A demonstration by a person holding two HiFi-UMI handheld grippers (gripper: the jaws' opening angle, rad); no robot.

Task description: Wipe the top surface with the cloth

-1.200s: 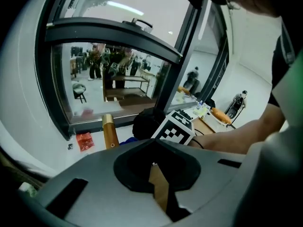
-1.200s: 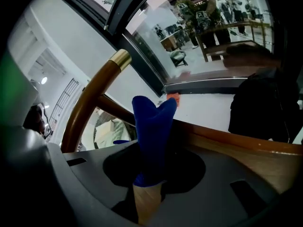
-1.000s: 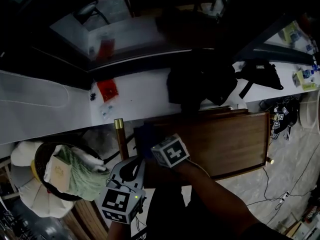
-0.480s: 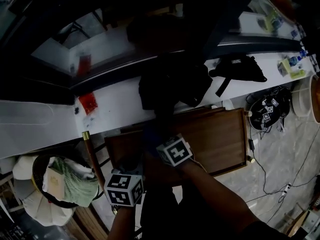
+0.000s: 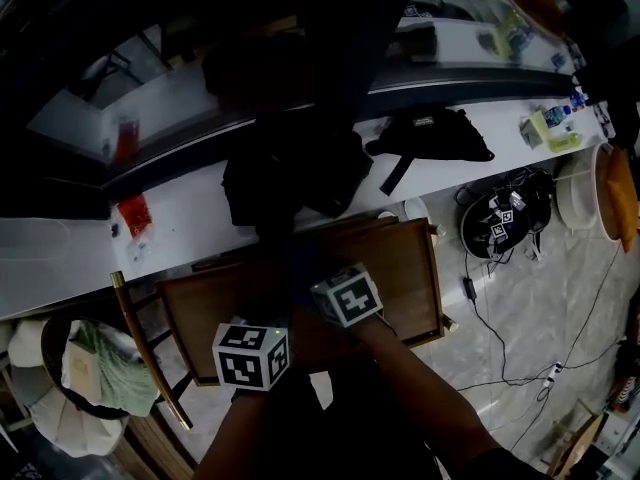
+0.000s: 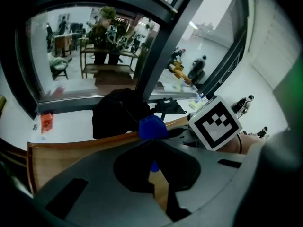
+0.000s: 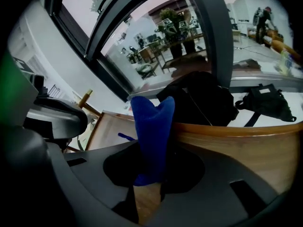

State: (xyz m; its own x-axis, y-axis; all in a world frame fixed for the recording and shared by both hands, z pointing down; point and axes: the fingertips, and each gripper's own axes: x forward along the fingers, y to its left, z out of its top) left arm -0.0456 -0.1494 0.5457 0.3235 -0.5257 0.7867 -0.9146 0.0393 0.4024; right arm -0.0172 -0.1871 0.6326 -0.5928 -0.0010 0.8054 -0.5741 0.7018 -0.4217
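While right tool grips blue cloth over wooden surface, left tool nips its corner; wiping likely all ahead

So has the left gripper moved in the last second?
Yes. The left gripper came from beside the wooden table, off its near-left corner, to over its near edge.

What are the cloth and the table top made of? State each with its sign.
The cloth looks like soft matte blue fabric, possibly microfibre: it folds and creases. The table top looks like wood or wood veneer, smooth brown, by its grain lines and raised rim.
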